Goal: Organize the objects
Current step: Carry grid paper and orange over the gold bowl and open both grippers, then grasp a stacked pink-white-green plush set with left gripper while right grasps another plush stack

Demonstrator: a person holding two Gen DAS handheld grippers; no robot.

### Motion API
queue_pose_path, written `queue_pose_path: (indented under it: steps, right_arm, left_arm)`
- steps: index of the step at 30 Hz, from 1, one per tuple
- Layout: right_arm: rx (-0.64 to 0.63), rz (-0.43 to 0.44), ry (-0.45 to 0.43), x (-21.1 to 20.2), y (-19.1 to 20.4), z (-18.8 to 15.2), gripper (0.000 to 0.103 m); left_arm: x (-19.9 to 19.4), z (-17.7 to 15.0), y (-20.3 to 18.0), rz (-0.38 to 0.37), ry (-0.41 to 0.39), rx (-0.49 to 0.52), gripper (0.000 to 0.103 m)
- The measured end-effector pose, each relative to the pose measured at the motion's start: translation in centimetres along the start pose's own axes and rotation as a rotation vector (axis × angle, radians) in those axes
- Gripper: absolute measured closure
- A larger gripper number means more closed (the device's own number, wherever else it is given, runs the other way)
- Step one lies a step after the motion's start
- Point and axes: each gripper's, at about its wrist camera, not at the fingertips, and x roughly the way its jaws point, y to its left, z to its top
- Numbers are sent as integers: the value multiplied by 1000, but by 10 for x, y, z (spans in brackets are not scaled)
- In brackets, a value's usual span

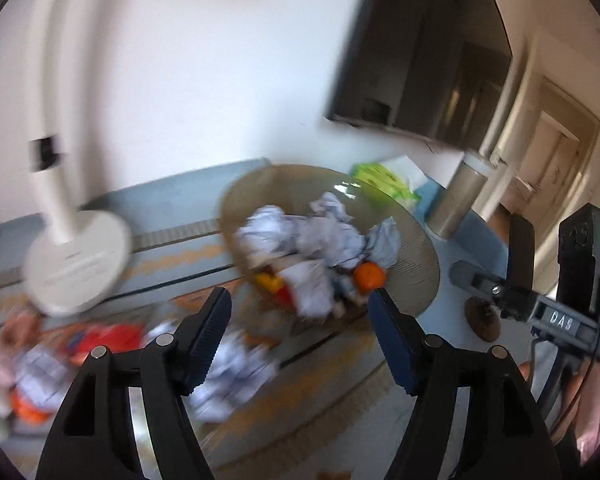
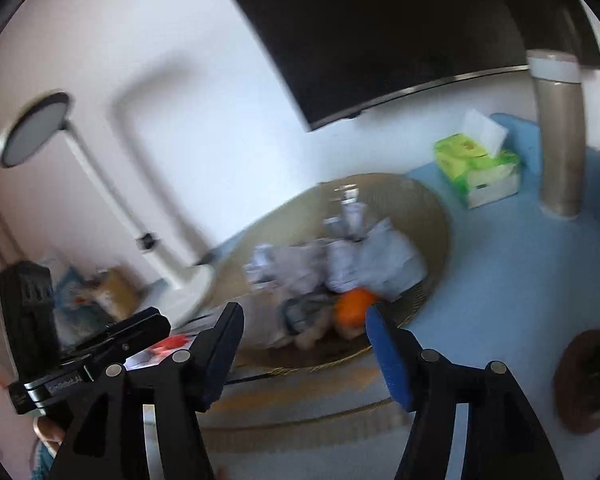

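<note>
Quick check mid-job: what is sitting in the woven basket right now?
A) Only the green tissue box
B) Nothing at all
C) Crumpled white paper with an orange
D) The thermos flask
C: the woven basket holds crumpled white paper with an orange at its near edge; both grippers, left and right, hang open and empty before it.

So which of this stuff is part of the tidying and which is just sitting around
Part of the job:
basket
crumpled papers
orange
loose papers on the mat

Just lying about:
lamp
tissue box
flask
TV
coaster
</note>
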Motion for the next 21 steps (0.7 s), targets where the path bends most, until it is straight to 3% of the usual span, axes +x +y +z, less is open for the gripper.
queue_pose_path:
  steps: [5,7,10,11,12,14,17,20,21]
  right_arm:
    - [-87,165,49,-2,62,-24,39]
    - [-122,213,75,2,89,-38,39]
    - [-182,225,143,23,131,-72,38]
    - [-191,223,167,31,141,-83,38]
    - [-199,224,191,40,149,-94,38]
    - [-223,196,232,58,162,-116,38]
    - [-327,56,270,79,183,-144,39]
    - [-429,3,238,79,197,-154,35]
    - [-442,-8,246,81,198,-156,28]
  left_arm:
    - [-92,-47,46,147,-102,-68,33]
    - [-120,-66,69,231,-123,-99,19]
    - [-155,-112,108,478,-135,-110,4]
    - [-162,-132,129,581,-107,-137,4]
    - [-167,-145,148,617,-70,-173,5]
    - [-177,-165,177,631,-40,-263,5]
    - [-191,-179,203,609,-81,-374,5]
    - [-189,-180,206,571,-96,-386,5]
    - [-186,-179,205,564,-86,-377,5]
